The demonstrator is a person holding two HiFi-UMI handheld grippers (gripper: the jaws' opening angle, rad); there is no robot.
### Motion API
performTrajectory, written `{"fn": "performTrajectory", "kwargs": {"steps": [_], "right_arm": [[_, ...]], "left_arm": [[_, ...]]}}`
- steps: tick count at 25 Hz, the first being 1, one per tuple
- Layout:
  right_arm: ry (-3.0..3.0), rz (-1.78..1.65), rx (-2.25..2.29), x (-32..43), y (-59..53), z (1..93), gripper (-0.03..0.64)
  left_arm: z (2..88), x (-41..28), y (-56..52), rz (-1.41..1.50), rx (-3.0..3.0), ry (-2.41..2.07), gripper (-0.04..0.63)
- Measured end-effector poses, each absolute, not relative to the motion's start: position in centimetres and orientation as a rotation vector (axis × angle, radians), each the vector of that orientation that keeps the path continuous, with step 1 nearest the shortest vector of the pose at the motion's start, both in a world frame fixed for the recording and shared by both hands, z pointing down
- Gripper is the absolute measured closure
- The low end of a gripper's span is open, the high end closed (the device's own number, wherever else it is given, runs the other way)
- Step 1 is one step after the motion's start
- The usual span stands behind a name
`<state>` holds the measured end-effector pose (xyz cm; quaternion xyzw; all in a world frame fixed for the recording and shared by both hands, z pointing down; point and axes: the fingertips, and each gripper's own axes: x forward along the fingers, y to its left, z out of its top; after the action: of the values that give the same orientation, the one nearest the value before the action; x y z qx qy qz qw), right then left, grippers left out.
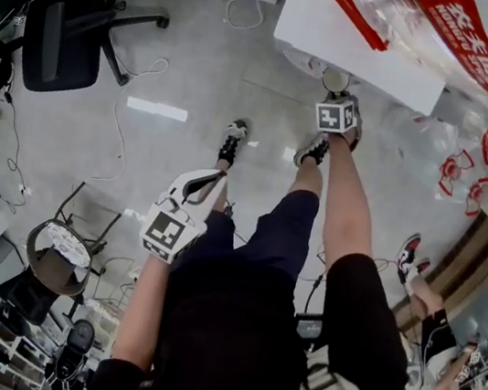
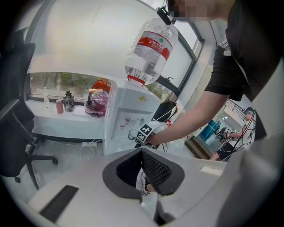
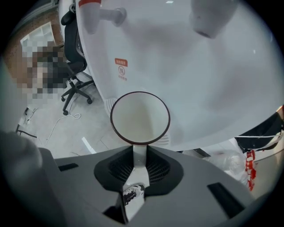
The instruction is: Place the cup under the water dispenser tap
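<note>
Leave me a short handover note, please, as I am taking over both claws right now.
Right claw: shut on the wall of the cup, which is mouth-up and looks empty.
Left claw: shut with nothing in it, held back from the water dispenser.
Position: the cup is close to the dispenser's front and lower than the two taps. I cannot tell whether it is squarely beneath one.
Done: the cup is picked up and at the dispenser.
Left: line it up under a tap, set it down and let go.
</note>
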<state>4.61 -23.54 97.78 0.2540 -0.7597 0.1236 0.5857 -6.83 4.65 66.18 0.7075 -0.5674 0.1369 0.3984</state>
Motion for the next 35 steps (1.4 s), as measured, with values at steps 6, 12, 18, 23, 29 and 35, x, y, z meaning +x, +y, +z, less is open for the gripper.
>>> {"fn": "performTrajectory", "kwargs": {"steps": [6,12,18,23,29,35], "right_arm": [[-1.775,0.238,0.598,4.9,-24.4,97.7,0.566],[-1.771,0.205,0.604,4.9,-24.6,97.8,0.563],[-1.747,0.226,0.578,4.8,-24.6,97.8,0.558],[-1.759,0.198,0.527,5.4,-23.9,97.3,0.511],[-1.747,0.189,0.525,6.2,-23.3,95.8,0.495],[-1.723,0.227,0.526,7.5,-21.2,93.2,0.494]], "left_arm": [[66.6,-7.2,5.3,0.338,1.767,-1.450,0.597],[66.7,-7.1,5.5,0.323,1.763,-1.461,0.597],[67.0,-6.9,5.9,0.322,1.765,-1.456,0.597],[66.6,-6.0,5.3,0.320,1.772,-1.449,0.597],[65.1,-6.6,3.9,0.305,1.816,-1.445,0.597],[62.3,-7.5,3.0,0.314,1.885,-1.445,0.597]]}}
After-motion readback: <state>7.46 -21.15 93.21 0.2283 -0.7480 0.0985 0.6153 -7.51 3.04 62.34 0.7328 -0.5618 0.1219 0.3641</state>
